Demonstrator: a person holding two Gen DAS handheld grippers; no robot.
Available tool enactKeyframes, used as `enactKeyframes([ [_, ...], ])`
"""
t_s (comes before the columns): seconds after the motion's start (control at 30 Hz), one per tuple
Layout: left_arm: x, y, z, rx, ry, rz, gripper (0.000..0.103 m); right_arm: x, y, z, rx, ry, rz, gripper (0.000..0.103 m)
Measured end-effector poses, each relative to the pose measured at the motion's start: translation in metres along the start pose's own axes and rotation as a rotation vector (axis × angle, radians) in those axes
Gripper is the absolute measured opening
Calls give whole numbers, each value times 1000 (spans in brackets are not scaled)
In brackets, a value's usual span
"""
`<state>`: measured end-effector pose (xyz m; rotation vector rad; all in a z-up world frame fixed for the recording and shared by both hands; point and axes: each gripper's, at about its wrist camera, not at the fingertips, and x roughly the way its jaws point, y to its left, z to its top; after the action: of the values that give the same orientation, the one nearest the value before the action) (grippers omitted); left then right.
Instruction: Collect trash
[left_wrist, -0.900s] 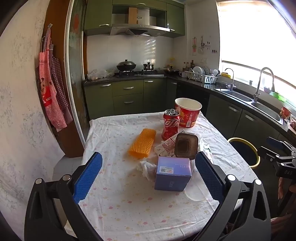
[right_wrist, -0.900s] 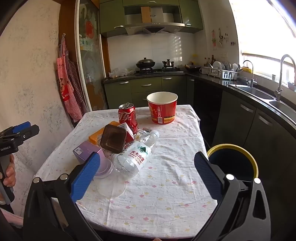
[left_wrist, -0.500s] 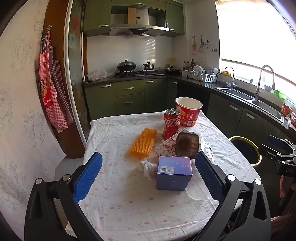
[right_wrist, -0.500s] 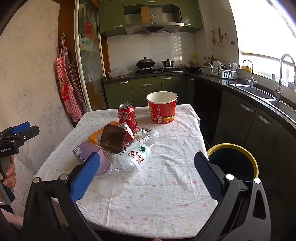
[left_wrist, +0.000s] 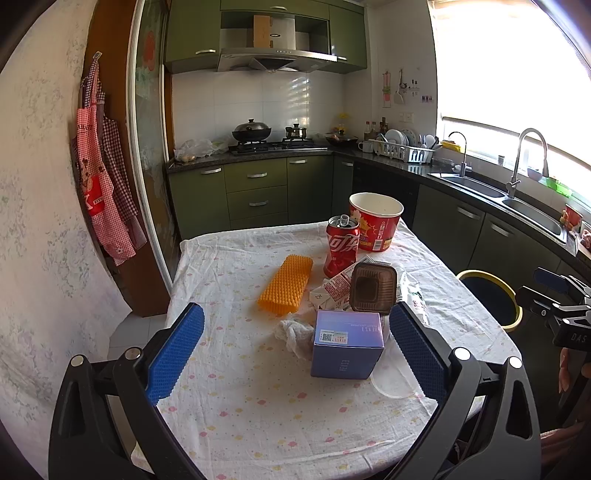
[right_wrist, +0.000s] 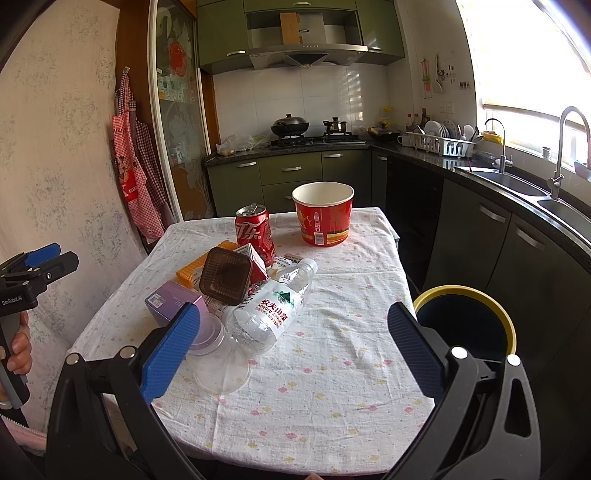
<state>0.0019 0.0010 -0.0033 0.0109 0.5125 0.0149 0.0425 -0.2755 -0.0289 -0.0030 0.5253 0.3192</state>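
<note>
Trash lies on the table (left_wrist: 229, 398): a purple box (left_wrist: 345, 345), a crumpled tissue (left_wrist: 295, 334), an orange foam sleeve (left_wrist: 286, 284), a brown plastic tray (left_wrist: 373, 288), a red cola can (left_wrist: 341, 245) and a red paper bucket (left_wrist: 376, 221). The right wrist view adds a clear water bottle (right_wrist: 271, 308) and a clear plastic cup (right_wrist: 216, 360). My left gripper (left_wrist: 293, 354) is open and empty, just before the purple box. My right gripper (right_wrist: 291, 350) is open and empty above the table's near edge. A yellow-rimmed bin (right_wrist: 467, 325) stands right of the table.
Green kitchen cabinets (left_wrist: 258, 192) and a dark counter with a sink (left_wrist: 476, 184) run behind and to the right. Aprons (left_wrist: 103, 199) hang on the left wall. The other gripper shows at each view's edge (left_wrist: 557, 299) (right_wrist: 33, 275).
The left gripper has crept slightly toward the table. The right gripper has barely moved. The trash lies as before.
</note>
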Motion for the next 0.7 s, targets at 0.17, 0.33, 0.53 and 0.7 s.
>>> enactKeyframes([
  [0.17,0,0,0,1,0,0,99,0,0,0,0,1,1,97],
  [0.33,1,-3,-1,0,1,1,99,1,0,0,0,1,0,97],
  [0.53,1,-3,-1,2,1,0,99,1,0,0,1,1,1,97],
  [0.7,1,-3,-1,1,2,0,99,2,0,0,1,2,1,97],
])
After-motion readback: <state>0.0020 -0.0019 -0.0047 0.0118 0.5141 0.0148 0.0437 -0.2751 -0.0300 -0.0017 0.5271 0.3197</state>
